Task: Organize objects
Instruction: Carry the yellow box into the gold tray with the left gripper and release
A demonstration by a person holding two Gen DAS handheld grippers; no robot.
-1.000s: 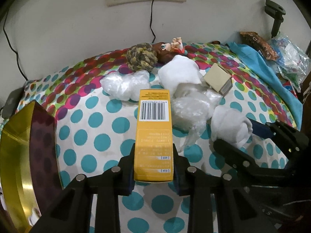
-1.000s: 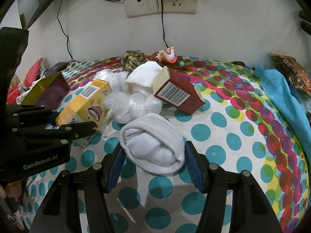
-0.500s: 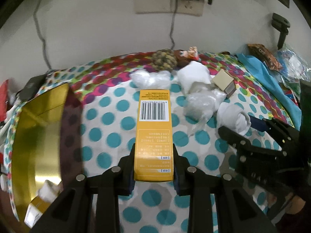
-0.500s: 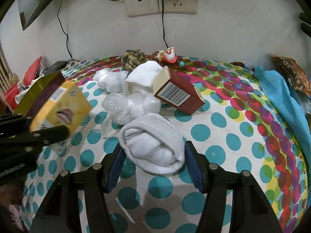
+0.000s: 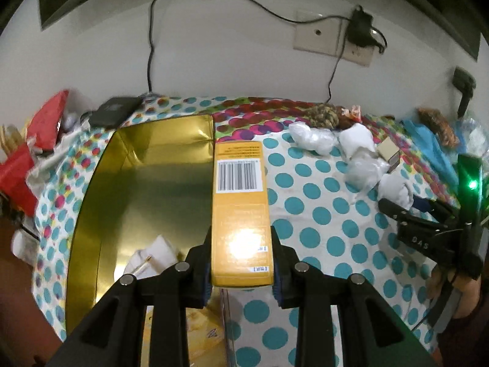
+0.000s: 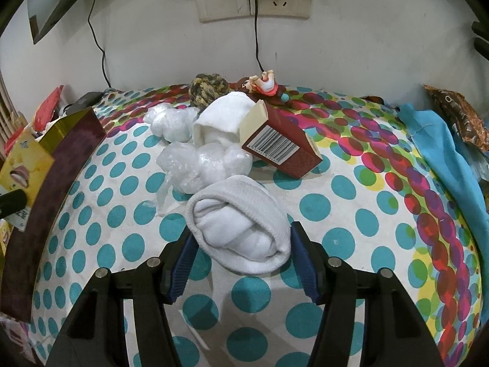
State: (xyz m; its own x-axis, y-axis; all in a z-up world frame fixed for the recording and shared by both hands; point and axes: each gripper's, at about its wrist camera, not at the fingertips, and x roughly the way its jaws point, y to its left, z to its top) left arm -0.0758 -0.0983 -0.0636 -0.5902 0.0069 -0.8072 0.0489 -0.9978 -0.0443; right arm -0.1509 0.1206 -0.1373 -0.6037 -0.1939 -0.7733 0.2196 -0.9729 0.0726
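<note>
Left hand-held gripper point(image 5: 241, 263): pinching the yellow carton point(image 5: 240, 211) by its two long sides near the lower end; pads pressed flat against the card.
Yellow carton: a slim box, barcode panel facing the camera, with a glare patch on the lower half. Its long axis runs straight out along the fingers, away from the wrist.
Position of carton: held in the air over the right-hand edge of the gold-lined box point(image 5: 91, 214), partly above the box interior and partly above the spotted cloth point(image 5: 321, 214) of the counter.
Key relation: the open box lies to the left of and below the carton, so the coming move looks like a short carry leftward and down (a judgement, not seen). The left hand is plainly the nearer one to the box.
Gold-lined box: dark maroon outside, mirror-gold inside; already holds a white bundle and a second yellow pack near its lower end.
Right hand-held gripper point(image 6: 241, 257): closed around the rolled white sock point(image 6: 241, 226), blue pads touching both flanks; the sock rests on the cloth.
Awaiting sorting (right wrist view): maroon carton point(image 6: 281, 150) lying tilted, clear plastic bundles point(image 6: 204, 165), a folded white cloth point(image 6: 223, 116), a yarn ball point(image 6: 207, 88).
Risk: the carton's long overhang could catch the box wall on the way down.
</note>
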